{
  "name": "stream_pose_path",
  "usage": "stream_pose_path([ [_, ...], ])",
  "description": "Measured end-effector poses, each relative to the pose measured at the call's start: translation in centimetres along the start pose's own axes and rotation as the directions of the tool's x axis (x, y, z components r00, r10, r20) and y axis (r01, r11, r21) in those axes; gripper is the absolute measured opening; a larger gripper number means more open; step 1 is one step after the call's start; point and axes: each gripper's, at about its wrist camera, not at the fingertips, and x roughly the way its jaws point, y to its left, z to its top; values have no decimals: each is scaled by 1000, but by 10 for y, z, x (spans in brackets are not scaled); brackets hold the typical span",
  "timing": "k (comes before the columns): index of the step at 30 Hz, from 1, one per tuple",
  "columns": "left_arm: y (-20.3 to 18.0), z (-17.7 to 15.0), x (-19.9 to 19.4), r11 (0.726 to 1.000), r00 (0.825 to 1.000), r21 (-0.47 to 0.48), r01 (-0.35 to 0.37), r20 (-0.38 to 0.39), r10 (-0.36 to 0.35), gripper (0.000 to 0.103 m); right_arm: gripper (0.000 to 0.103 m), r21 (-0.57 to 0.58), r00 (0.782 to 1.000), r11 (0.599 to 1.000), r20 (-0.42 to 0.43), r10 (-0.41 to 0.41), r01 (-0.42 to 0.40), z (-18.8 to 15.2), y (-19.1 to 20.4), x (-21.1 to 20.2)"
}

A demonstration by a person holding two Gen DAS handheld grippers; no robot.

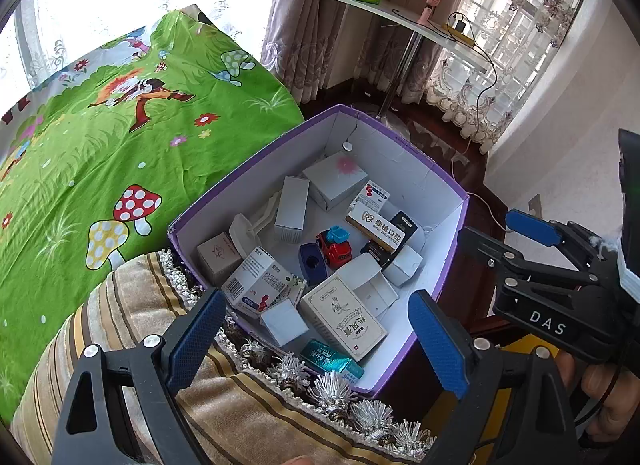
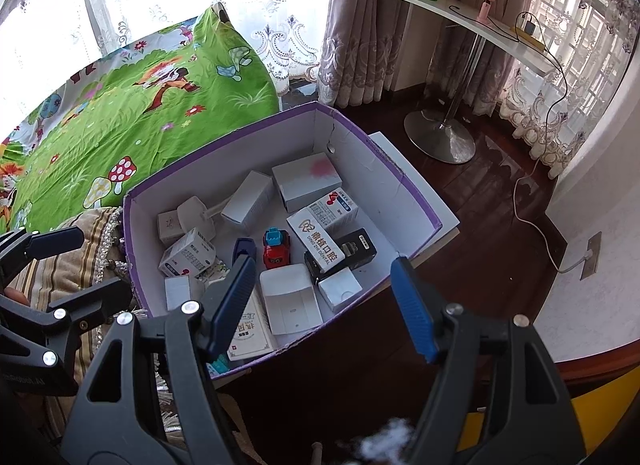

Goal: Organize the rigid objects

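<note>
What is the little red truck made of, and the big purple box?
The red truck looks like glossy molded plastic: shiny, bright red with a blue top. The purple box looks like matte cardboard, probably paper-covered: thin white walls, with a crack near one corner.

Bed under green cartoon sheet, mushroom prints near its edge; striped tasselled cushion at near end. Purple box, white inside, rests partly on cushion, far side out over dark wood floor. On floor: round metal base of white side table, white cable trailing to wall socket
</note>
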Motion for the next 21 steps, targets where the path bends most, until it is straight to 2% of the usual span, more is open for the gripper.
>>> stream_pose_path([
  [21,0,-2,1,1000,1000,0,3,-6,-3,94,73,3,1000,1000,-3,2,-2,-1,0,2],
])
